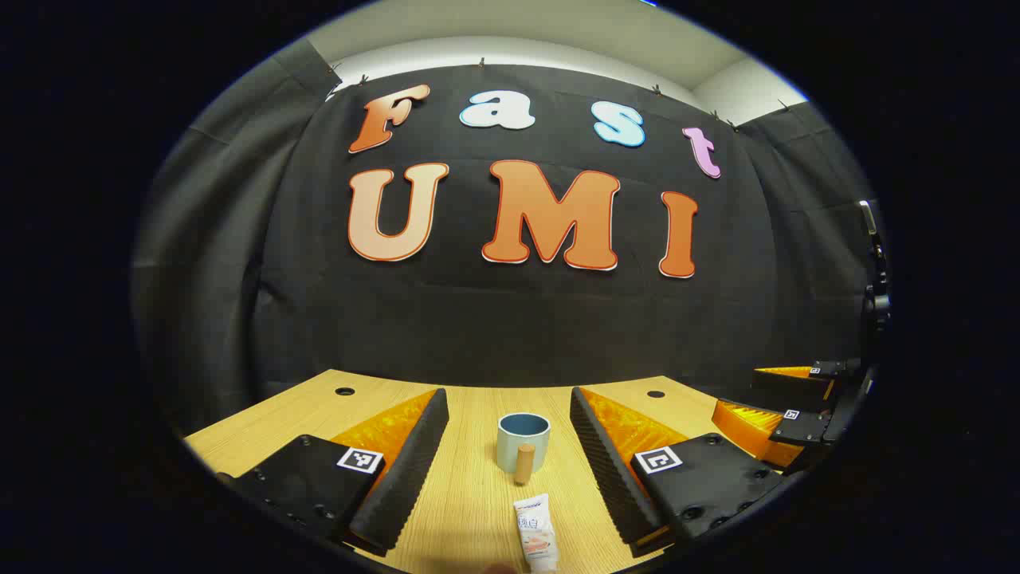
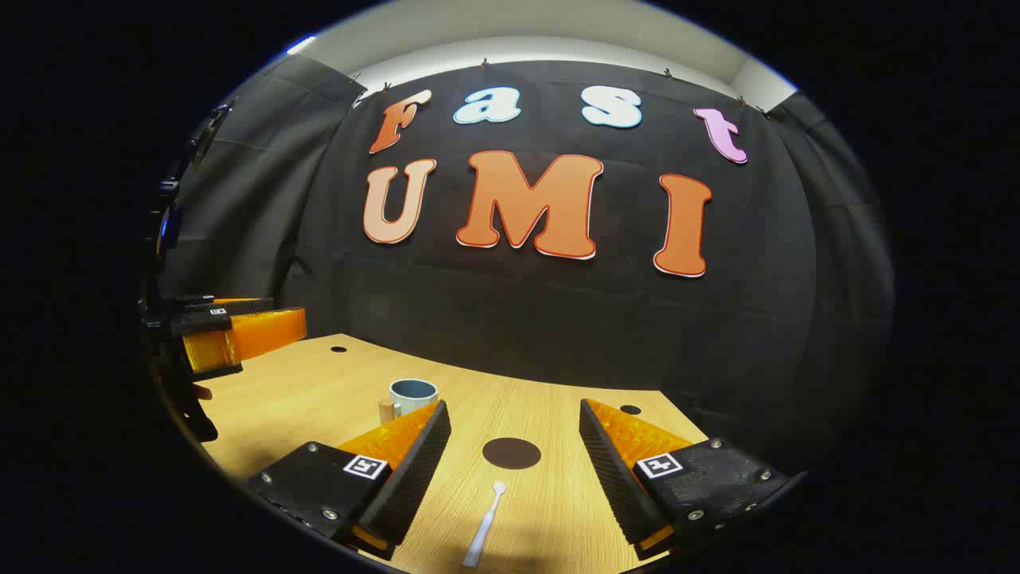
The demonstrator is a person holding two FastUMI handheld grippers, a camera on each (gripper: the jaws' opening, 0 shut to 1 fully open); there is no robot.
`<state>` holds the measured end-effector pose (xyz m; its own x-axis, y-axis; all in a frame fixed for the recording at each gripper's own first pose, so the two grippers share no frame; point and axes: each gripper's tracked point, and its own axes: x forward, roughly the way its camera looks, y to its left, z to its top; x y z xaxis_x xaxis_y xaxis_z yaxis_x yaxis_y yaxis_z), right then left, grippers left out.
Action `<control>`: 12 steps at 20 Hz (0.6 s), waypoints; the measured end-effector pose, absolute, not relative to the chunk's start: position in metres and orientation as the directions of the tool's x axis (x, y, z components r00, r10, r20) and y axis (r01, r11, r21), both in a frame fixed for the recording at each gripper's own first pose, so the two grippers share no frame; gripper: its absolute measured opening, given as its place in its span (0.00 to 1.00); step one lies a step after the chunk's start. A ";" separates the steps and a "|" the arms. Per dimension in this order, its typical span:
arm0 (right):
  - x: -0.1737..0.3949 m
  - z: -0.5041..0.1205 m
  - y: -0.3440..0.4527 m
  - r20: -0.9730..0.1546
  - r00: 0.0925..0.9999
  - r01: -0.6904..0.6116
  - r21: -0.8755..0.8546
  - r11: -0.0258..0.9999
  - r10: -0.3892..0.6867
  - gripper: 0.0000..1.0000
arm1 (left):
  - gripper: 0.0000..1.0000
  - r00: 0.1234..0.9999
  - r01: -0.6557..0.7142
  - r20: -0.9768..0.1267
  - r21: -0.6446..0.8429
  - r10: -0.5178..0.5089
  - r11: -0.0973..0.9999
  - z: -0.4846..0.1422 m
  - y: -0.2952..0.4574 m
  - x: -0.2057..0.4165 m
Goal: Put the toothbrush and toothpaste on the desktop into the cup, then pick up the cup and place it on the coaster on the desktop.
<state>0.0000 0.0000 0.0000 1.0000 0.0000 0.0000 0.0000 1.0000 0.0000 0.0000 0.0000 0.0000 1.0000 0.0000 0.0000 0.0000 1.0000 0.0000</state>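
In the left gripper view the left gripper (image 1: 510, 470) hangs over the desk (image 1: 470, 510) with its fingers spread wide and nothing between them. The toothpaste (image 1: 536, 536) lies flat at bottom centre, in the gap between the fingers, its long axis running almost straight away from the camera, up the frame toward the cup (image 1: 523, 441). The cup stands upright just beyond it, at centre frame, with its wooden handle (image 1: 523, 464) turned toward the camera. In the right gripper view the right gripper (image 2: 514, 478) is just as wide open and empty; the toothbrush (image 2: 484, 536) lies at bottom centre between its fingers, head up-frame, tilted slightly right, pointing at the dark round coaster (image 2: 511, 453) just beyond. From here the cup (image 2: 413, 396) sits to the upper left, partly behind the left finger, and the other gripper (image 2: 231, 335) shows at the far left edge. Each tool is nearest its own thing, so I judge the left one suits the tube and the right one the brush. Both lie lengthwise to the fingers, so a straight descent should close across the narrow width. The desk around them looks bare, the near edge close below.
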 end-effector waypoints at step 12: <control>-0.007 -0.006 0.000 -0.022 1.000 -0.010 0.007 1.000 0.010 0.98 | 0.98 1.000 0.018 -0.009 0.029 -0.017 0.999 -0.002 -0.011 -0.007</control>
<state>-0.0068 -0.0003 -0.0065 0.9997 0.0100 -0.0218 -0.0098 0.9999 0.0066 -0.0073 -0.0106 -0.0024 0.9998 -0.0174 -0.0091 0.0176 0.9994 0.0288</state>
